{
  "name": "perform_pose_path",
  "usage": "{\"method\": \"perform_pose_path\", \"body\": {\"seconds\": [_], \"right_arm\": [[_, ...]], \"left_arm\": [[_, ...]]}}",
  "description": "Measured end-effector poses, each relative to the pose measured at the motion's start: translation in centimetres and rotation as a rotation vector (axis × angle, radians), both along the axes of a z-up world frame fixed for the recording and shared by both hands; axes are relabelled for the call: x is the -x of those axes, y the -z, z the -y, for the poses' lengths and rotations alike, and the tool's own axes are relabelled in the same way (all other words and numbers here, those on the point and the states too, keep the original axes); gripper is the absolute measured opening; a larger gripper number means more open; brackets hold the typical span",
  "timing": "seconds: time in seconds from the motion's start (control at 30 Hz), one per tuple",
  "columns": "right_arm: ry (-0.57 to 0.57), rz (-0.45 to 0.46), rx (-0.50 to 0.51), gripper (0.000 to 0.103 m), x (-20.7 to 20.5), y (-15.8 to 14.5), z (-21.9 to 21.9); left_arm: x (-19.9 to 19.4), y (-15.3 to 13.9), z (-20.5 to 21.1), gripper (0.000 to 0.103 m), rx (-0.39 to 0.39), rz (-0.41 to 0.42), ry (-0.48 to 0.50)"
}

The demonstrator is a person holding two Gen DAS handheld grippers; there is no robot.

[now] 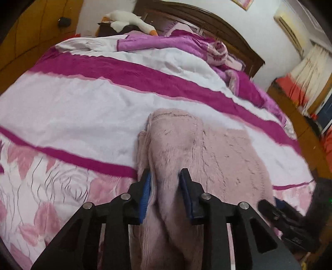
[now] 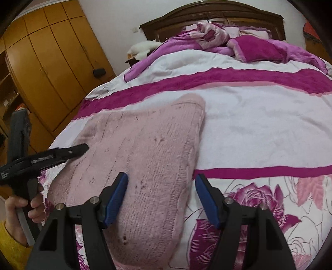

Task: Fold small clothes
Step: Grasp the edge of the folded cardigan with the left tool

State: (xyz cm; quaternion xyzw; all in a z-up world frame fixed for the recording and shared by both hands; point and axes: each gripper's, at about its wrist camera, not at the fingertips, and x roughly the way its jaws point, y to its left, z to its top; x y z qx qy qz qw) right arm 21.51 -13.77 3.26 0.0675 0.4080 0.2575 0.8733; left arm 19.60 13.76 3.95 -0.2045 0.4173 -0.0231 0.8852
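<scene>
A pale pink knitted sweater point(image 2: 145, 149) lies on the bed's pink and white quilt point(image 2: 259, 124). In the left wrist view a bunched fold of the sweater point(image 1: 172, 149) runs between the fingers of my left gripper point(image 1: 165, 176), which is closed on it; the rest lies flat to the right. My right gripper point(image 2: 161, 180) is open just above the sweater's near right edge, its left finger over the knit, its right finger over the quilt. The left gripper also shows at the left of the right wrist view point(image 2: 68, 152).
Crumpled purple blankets point(image 2: 249, 43) and a wooden headboard point(image 2: 217, 14) are at the far end of the bed. A white plush goose point(image 1: 128, 20) lies by the headboard. A wooden wardrobe point(image 2: 51, 62) stands left of the bed.
</scene>
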Motion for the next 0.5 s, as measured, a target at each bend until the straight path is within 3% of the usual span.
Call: {"method": "perform_pose_path", "body": {"seconds": [0.2,0.4,0.47,0.5], "right_arm": [[0.007,-0.002,-0.031,0.071,0.1,-0.4,0.5],[0.006,-0.004,-0.027,0.071,0.3,-0.6,0.5],[0.001,-0.004,-0.025,0.071,0.4,-0.7,0.4],[0.000,-0.002,-0.023,0.071,0.4,-0.7,0.3]], "left_arm": [[3.4,-2.3,1.2,0.011,0.009,0.004,0.059],[4.9,-0.8,3.6,0.021,0.024,-0.091,0.111],[4.8,0.4,4.0,0.018,0.014,-0.111,0.110],[4.9,0.5,3.9,0.007,0.017,-0.104,0.098]]}}
